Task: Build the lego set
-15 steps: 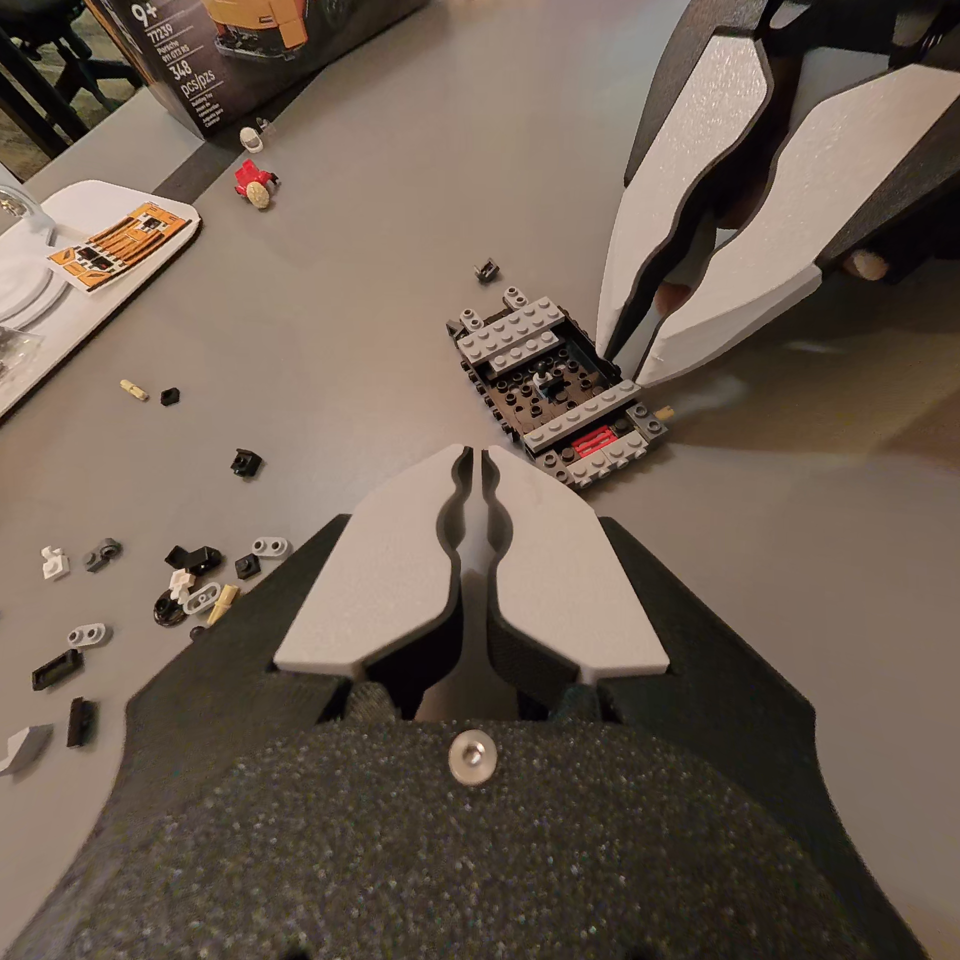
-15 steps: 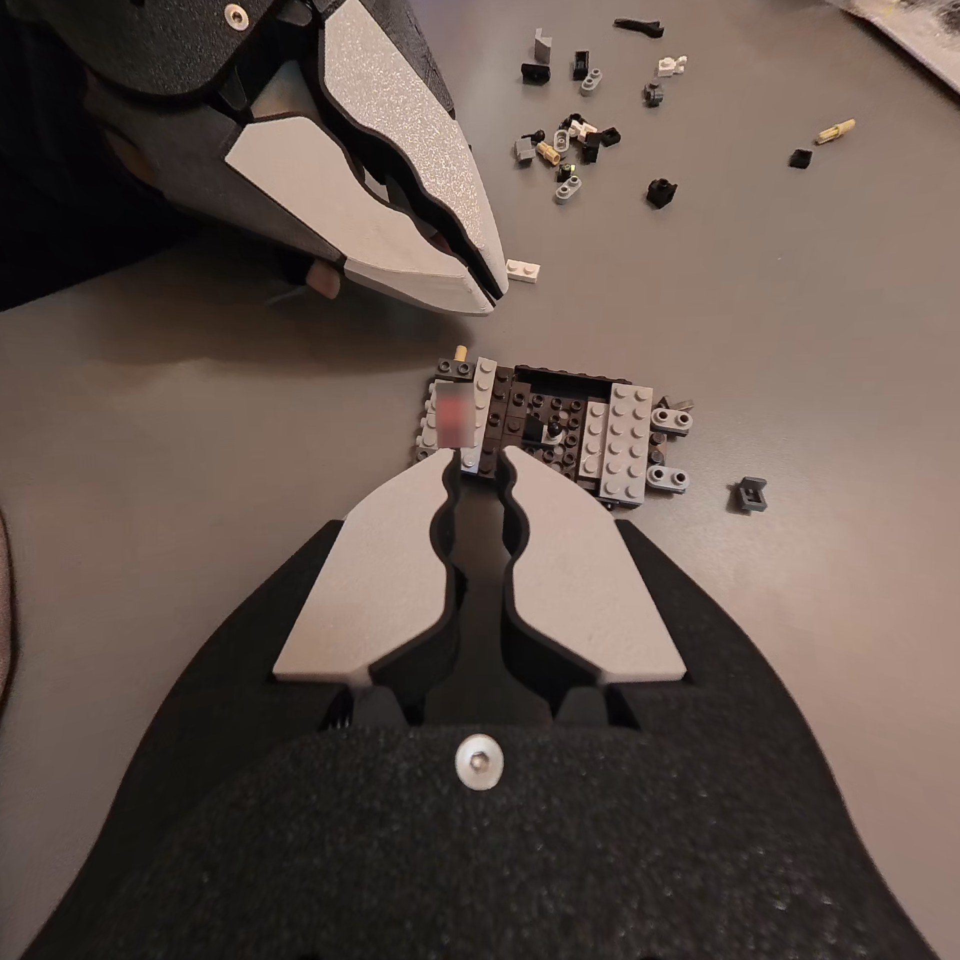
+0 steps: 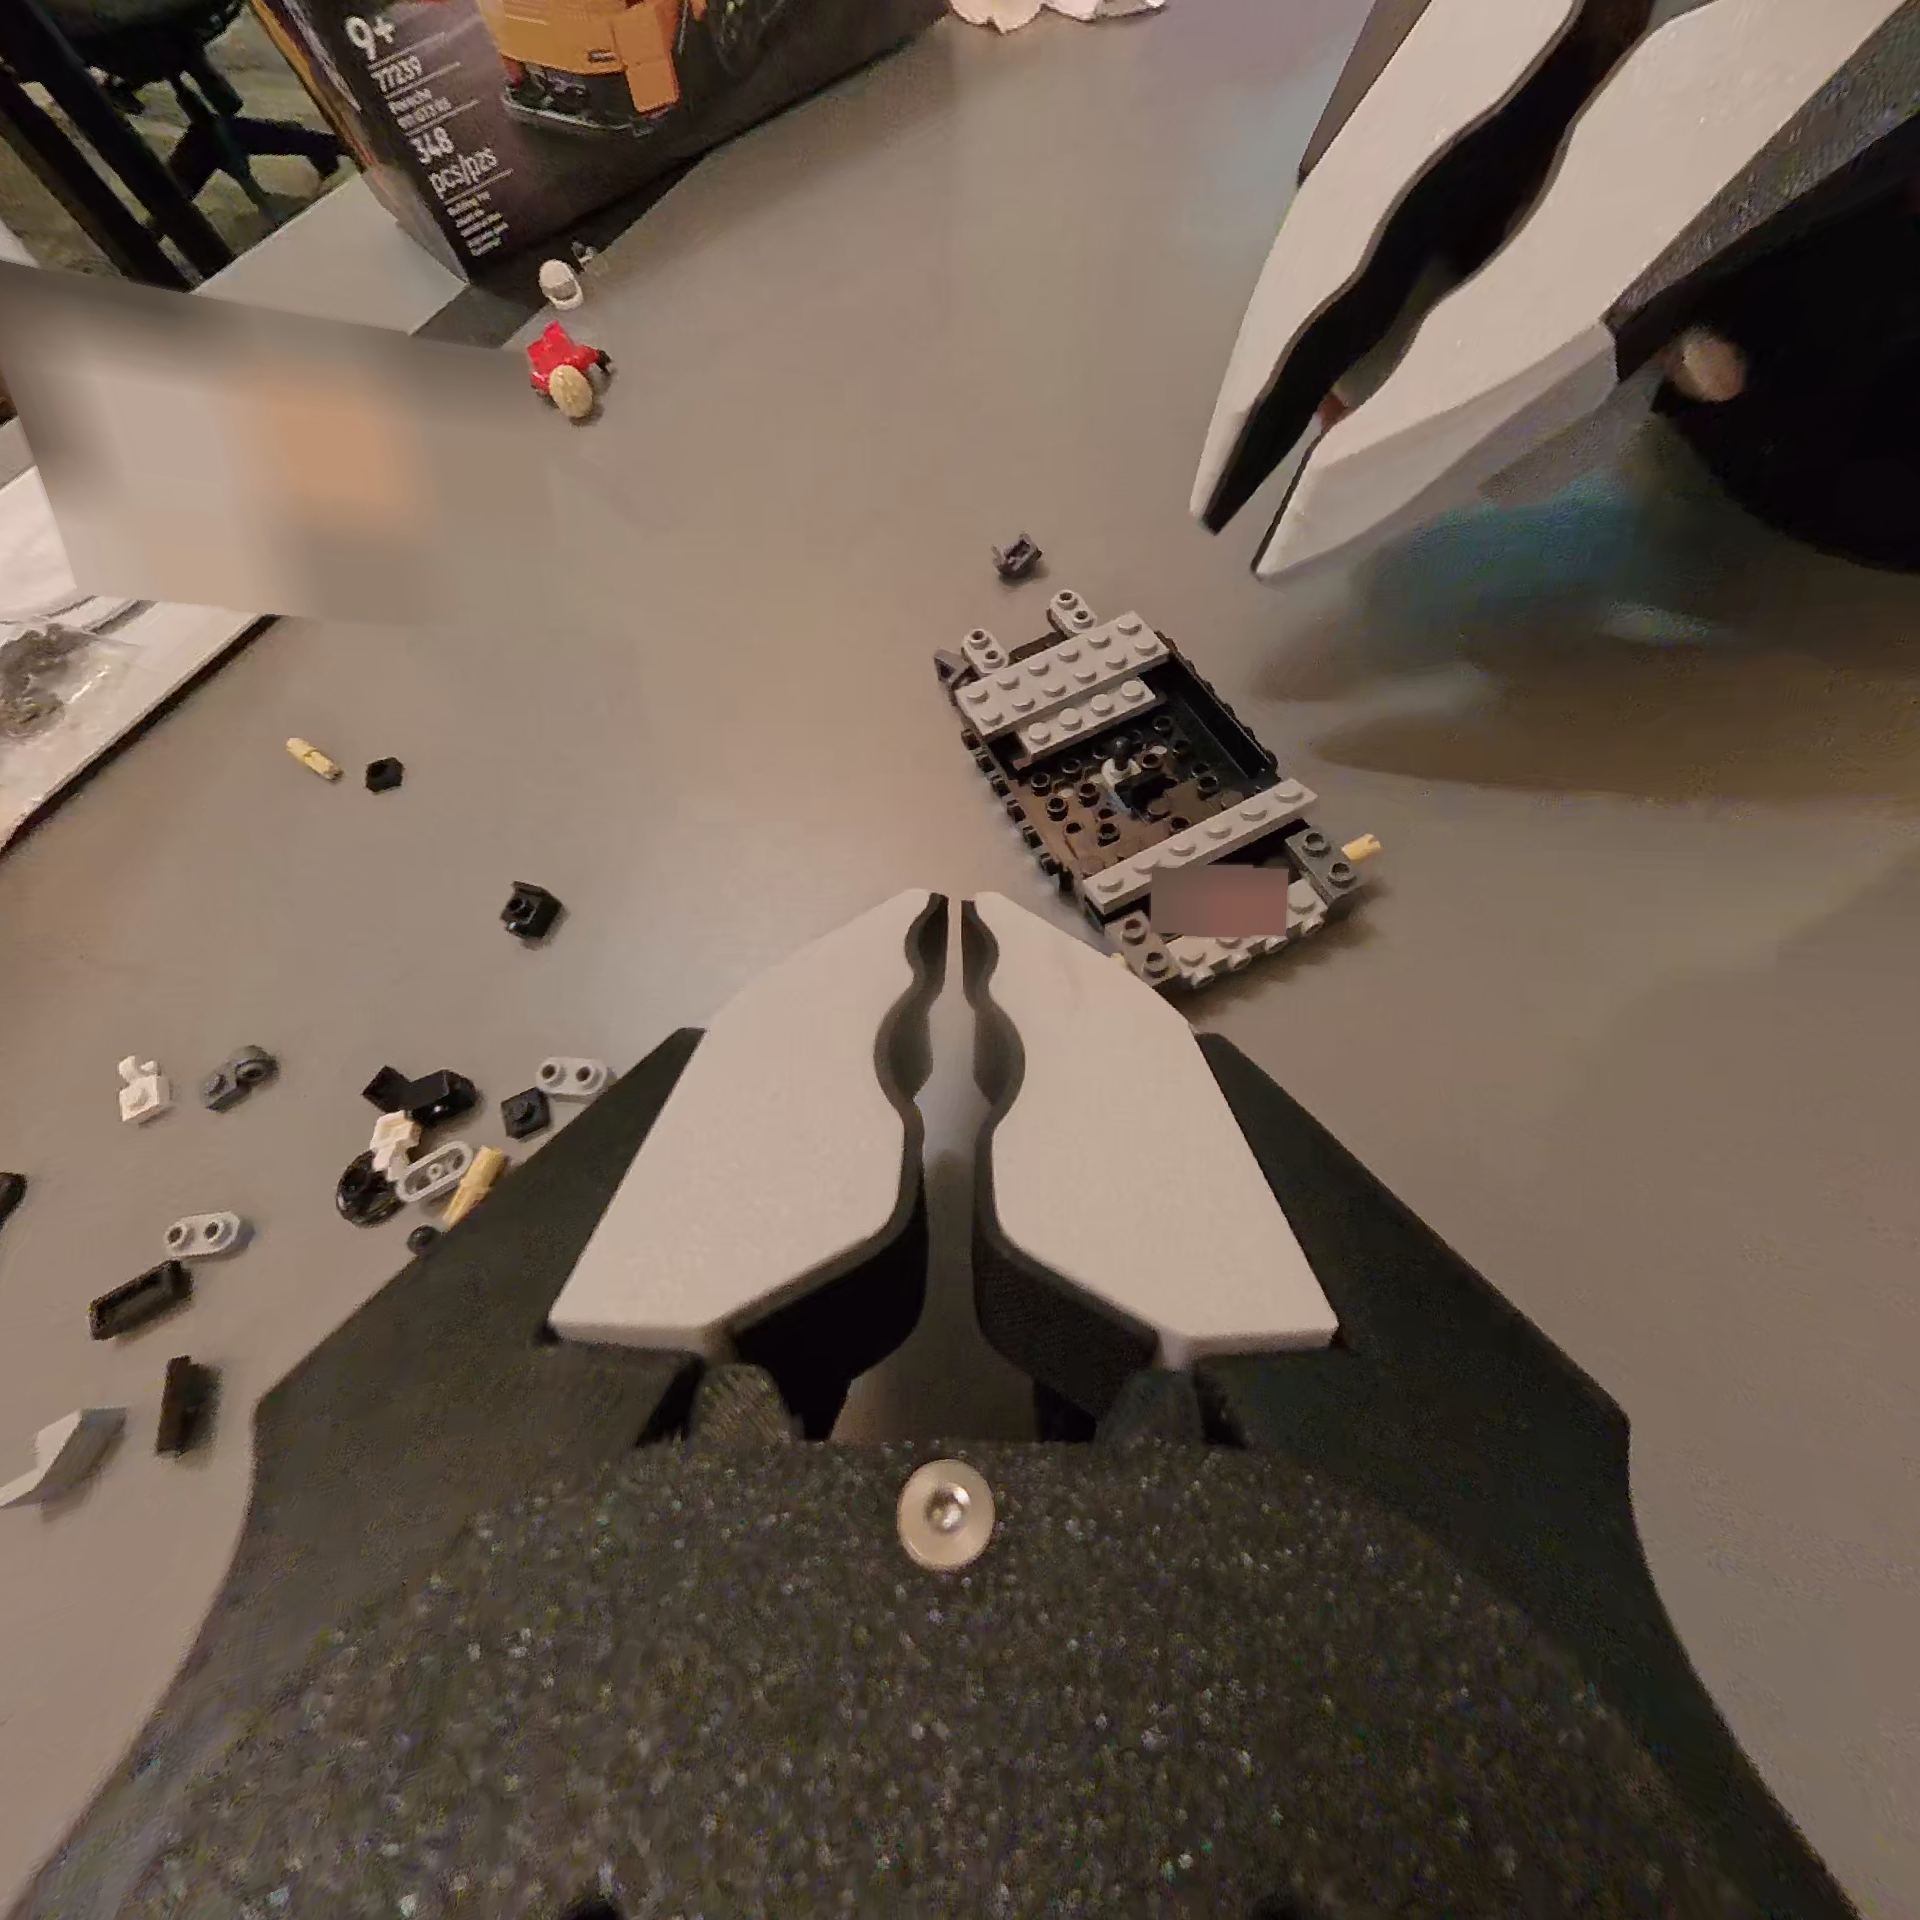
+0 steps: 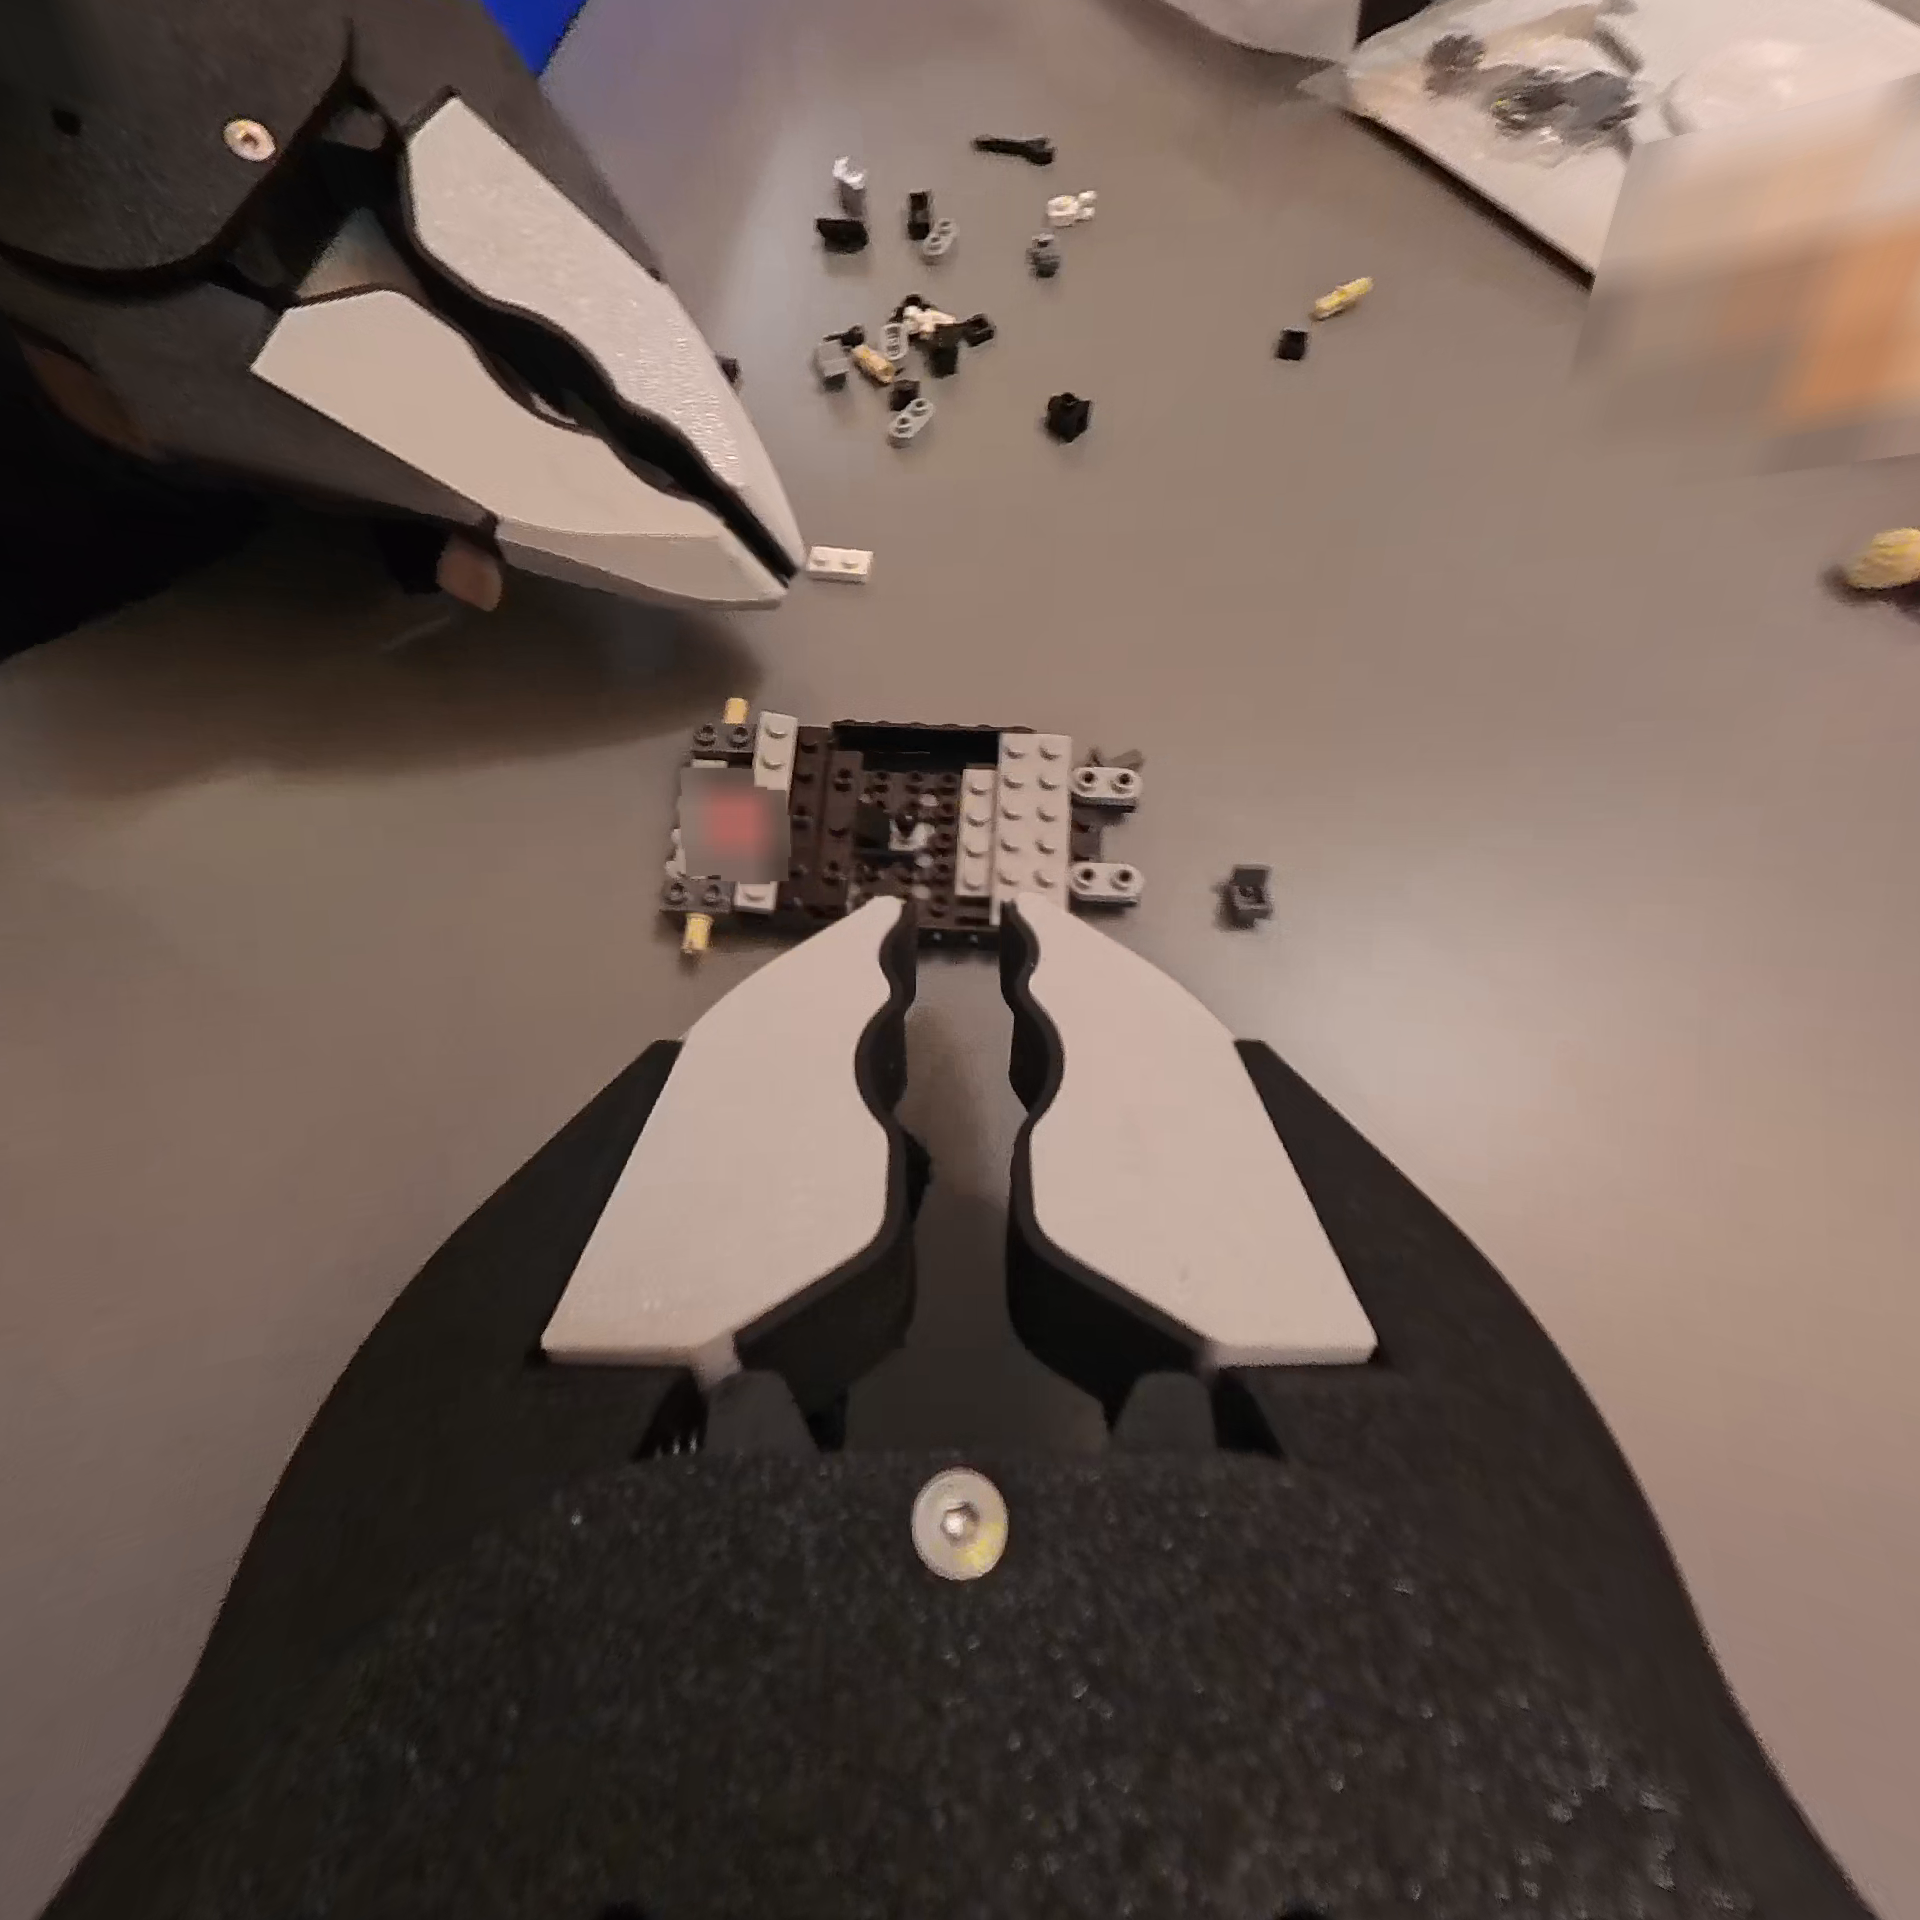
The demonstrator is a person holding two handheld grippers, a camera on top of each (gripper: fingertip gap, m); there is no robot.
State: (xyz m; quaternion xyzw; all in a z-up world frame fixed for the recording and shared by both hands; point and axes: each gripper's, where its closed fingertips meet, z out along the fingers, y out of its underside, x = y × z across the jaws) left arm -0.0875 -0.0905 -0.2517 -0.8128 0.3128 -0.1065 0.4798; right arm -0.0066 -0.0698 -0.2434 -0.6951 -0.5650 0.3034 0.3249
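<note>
Grey foam pads are facing each other on both tools. The left gripper (image 3: pixel 954 906) is hanging over the table (image 3: pixel 1558 1195) with its fingertips almost meeting, only a thin slit between them and nothing held. The right gripper (image 4: pixel 956 909) is sitting with its fingers a little apart, also empty, their tips appearing just over the near edge of the partly built chassis (image 4: pixel 904 821).

In the right wrist view the chassis is lying flat, straight ahead of the right fingers, its long axis running across them from left to right; the light grey plates (image 4: pixel 1023 816) are sitting toward its right end. From the left gripper the same chassis is lying ahead and to the right, just beyond the fingertips. The right tool is probably the nearer one, so it looks better placed to steady or grasp the model.

Farther out, a small white plate (image 4: pixel 840 562) is lying beside the left tool's tips, a dark grey clip (image 4: pixel 1244 894) is resting right of the chassis, and loose pieces (image 3: pixel 416 1132) are lying scattered to the left, below the set's box (image 3: pixel 540 114)
</note>
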